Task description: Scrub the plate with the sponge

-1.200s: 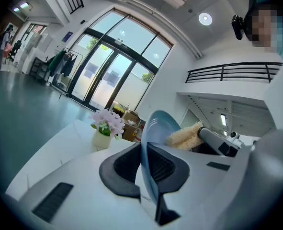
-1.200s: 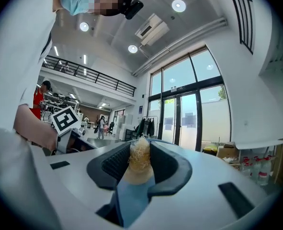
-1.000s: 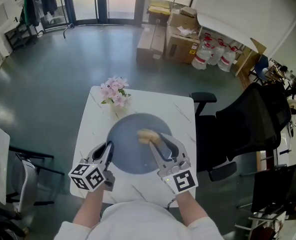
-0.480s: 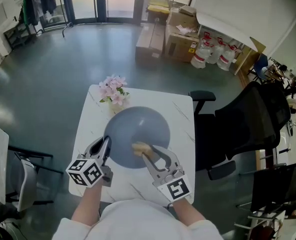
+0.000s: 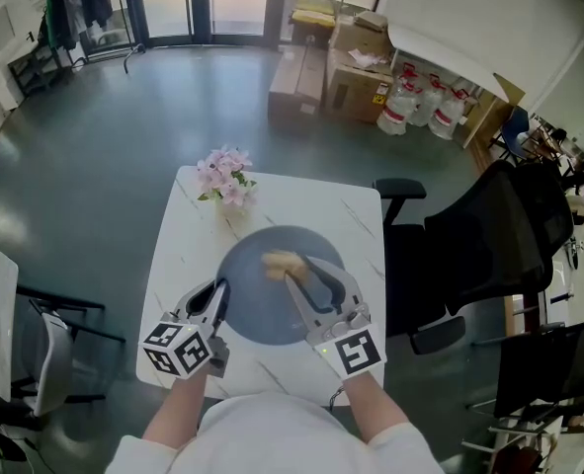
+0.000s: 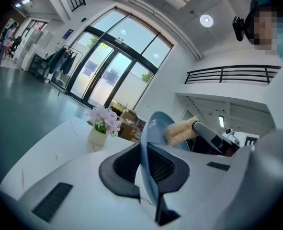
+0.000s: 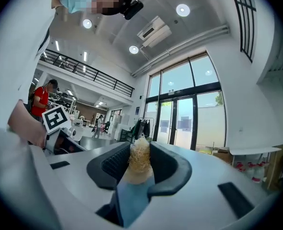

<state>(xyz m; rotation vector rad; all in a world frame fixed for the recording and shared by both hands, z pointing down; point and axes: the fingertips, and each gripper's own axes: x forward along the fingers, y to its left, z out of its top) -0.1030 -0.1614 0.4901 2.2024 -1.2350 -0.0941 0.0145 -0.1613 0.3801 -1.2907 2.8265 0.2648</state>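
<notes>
clamping the rim of the blue plate [image 5: 260,309] tight in the left gripper [image 5: 217,290], pinching the tan sponge [image 5: 281,262] in the right gripper [image 5: 301,271], pressed onto the plate face

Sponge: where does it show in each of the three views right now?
Head view: sponge near the centre, on the blue plate.
Left gripper view: sponge right of centre, against the blue plate.
Right gripper view: sponge at centre, clamped in the right tongs.
Shared landmark: the blue plate.
</notes>
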